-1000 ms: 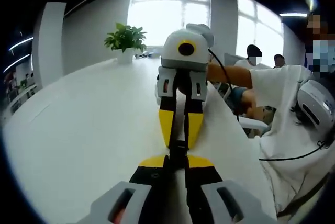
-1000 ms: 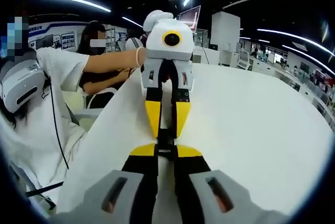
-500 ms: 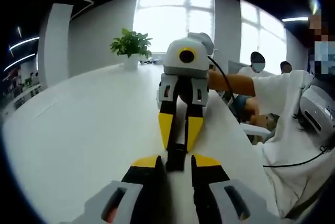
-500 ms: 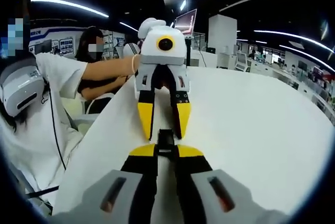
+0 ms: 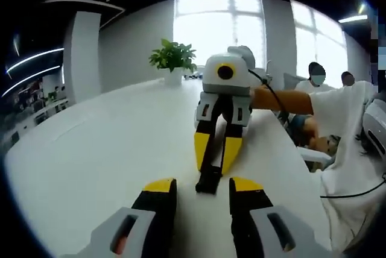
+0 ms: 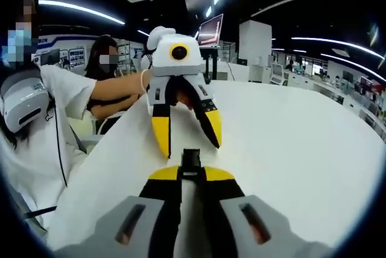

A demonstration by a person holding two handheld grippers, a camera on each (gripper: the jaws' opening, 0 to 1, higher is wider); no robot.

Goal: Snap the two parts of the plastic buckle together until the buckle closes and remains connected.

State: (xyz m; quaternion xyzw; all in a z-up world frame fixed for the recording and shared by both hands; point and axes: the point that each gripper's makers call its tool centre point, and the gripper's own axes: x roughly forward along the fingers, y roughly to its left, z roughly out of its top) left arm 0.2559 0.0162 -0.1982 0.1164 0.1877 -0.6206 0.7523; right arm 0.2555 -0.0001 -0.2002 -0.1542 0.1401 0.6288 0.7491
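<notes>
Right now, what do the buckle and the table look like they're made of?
The buckle looks like black molded plastic with a dull finish: dark, blocky, with little shine. It is held in the shut right gripper, while the left gripper is open. The table looks like a smooth white laminate or painted top, evenly bright with soft reflections; the exact material is unclear.

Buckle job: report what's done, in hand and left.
Done: the buckle looks joined into one black piece. In hand: the right gripper is shut on it above the table; the left gripper is open beside it. Left: confirm it holds.
</notes>
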